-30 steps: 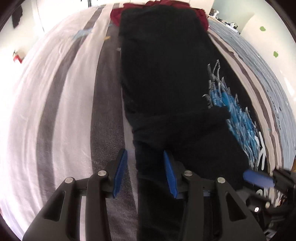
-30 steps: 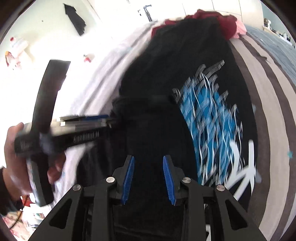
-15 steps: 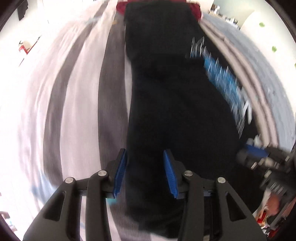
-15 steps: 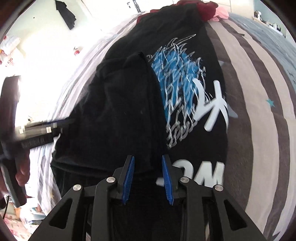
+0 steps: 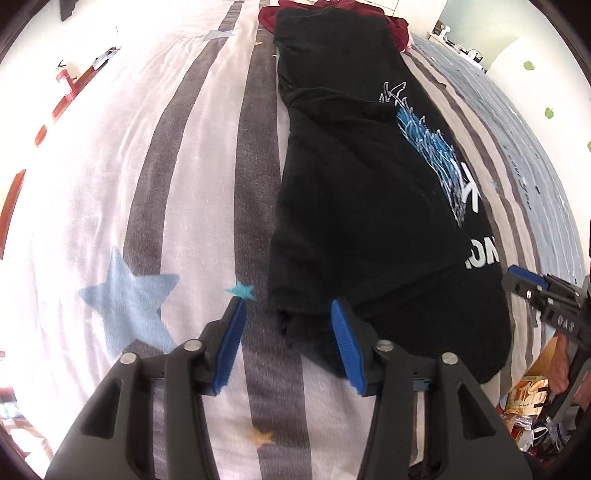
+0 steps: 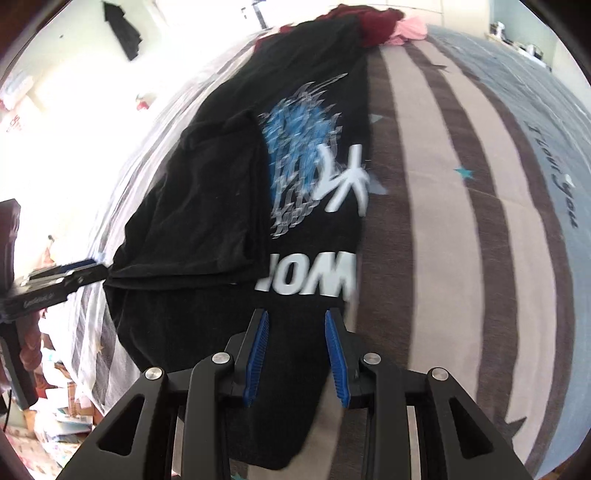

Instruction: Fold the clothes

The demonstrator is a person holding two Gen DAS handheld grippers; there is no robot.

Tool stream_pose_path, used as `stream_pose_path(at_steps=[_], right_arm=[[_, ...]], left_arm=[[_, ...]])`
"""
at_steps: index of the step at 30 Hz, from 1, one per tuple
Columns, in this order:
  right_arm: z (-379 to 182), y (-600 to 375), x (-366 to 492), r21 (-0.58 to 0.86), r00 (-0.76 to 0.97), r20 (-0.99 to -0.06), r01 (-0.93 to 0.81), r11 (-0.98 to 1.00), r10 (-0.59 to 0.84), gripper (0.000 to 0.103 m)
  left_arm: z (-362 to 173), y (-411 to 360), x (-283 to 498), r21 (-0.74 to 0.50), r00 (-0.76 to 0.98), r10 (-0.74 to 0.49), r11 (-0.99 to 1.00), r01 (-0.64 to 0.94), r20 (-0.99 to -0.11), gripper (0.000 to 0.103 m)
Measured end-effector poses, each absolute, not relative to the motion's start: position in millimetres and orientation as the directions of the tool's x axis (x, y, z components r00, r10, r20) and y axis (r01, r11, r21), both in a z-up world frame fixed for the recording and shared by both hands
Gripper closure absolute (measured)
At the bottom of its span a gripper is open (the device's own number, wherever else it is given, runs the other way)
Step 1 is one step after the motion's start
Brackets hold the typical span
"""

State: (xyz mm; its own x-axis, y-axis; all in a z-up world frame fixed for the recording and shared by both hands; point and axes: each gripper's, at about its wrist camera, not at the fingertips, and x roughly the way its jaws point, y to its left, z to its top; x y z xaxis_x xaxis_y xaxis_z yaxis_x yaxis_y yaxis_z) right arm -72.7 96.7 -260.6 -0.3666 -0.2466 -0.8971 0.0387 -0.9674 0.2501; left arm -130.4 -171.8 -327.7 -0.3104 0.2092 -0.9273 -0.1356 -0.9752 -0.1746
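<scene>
Striped bedsheet spreads under and ahead of both claws, grey and white bands with blue stars; a grey-blue cover lies off to the right of the right claw.

Black T-shirt lies lengthwise on the sheet, running away from the claws, left side folded over so the blue-and-white print shows only on the right half. Near end of the shirt sits right at the claws, hanging toward the bed edge.

Dark red garment bunched at the far end of the shirt, a pink piece just beside it.

Left gripper: jaws opening, medium gap, blue pads clear of cloth; the folded corner of the shirt sits between and just ahead of them, right pad over its edge, not pinched.

Right gripper: narrow gap, pads over the shirt's lower hem, fabric seen between them. Can't tell whether it pinches or just hovers.

Each claw shows in the other's view at the side, held by a hand. Clutter of paper bags on the floor to the right of the left claw.
</scene>
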Motion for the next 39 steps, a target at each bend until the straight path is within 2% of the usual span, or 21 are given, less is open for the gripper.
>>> stream_pose_path(at_steps=[7, 9, 12, 14, 17, 19, 25, 28, 32, 39], right_arm=[[-279.9, 112.0, -75.3, 0.245, -0.359, -0.907, -0.019, -0.969, -0.222, 0.071], [-283.9, 111.0, -77.3, 0.245, -0.363, -0.905, -0.02, -0.969, -0.222, 0.067], [-288.3, 112.9, -76.2, 0.26, -0.369, -0.902, -0.046, -0.965, -0.225, 0.066], [-290.9, 114.0, -75.4, 0.269, -0.374, -0.899, -0.062, -0.961, -0.227, 0.065], [-290.8, 114.1, -72.3, 0.277, -0.381, -0.897, -0.085, -0.957, -0.226, 0.064], [-290.6, 111.8, -71.6, 0.282, -0.381, -0.896, -0.095, -0.955, -0.227, 0.064], [-294.7, 100.8, -70.7, 0.286, -0.391, -0.892, -0.107, -0.952, -0.224, 0.058], [-295.9, 99.3, -71.6, 0.297, -0.399, -0.888, -0.12, -0.947, -0.228, 0.058], [-297.0, 95.8, -70.7, 0.307, -0.393, -0.885, -0.091, -0.947, -0.249, 0.058], [-299.8, 93.8, -68.9, 0.313, -0.379, -0.885, -0.048, -0.949, -0.273, 0.059]], left_arm=[[-361.8, -150.7, -137.7, -0.185, -0.283, 0.203, -0.979, -0.089, -0.937, 0.051], [-369.6, -151.4, -141.4, -0.196, -0.289, 0.207, -0.978, -0.067, -0.935, 0.045], [-376.5, -151.0, -139.8, -0.215, -0.304, 0.221, -0.975, -0.053, -0.927, 0.031], [-376.5, -144.3, -137.1, -0.2, -0.314, 0.216, -0.976, -0.083, -0.925, 0.018], [-379.0, -139.0, -137.7, -0.182, -0.279, 0.203, -0.978, -0.098, -0.939, 0.003], [-379.2, -141.9, -140.5, -0.206, -0.26, 0.223, -0.974, -0.09, -0.939, 0.001], [-374.8, -147.4, -135.8, -0.225, -0.27, 0.244, -0.969, -0.102, -0.931, 0.001], [-368.3, -155.0, -133.1, -0.249, -0.285, 0.265, -0.964, -0.09, -0.921, 0.003], [-362.6, -163.0, -129.9, -0.225, -0.318, 0.225, -0.974, -0.035, -0.921, 0.024], [-352.0, -160.0, -125.2, -0.176, -0.359, 0.168, -0.984, -0.011, -0.918, 0.048]])
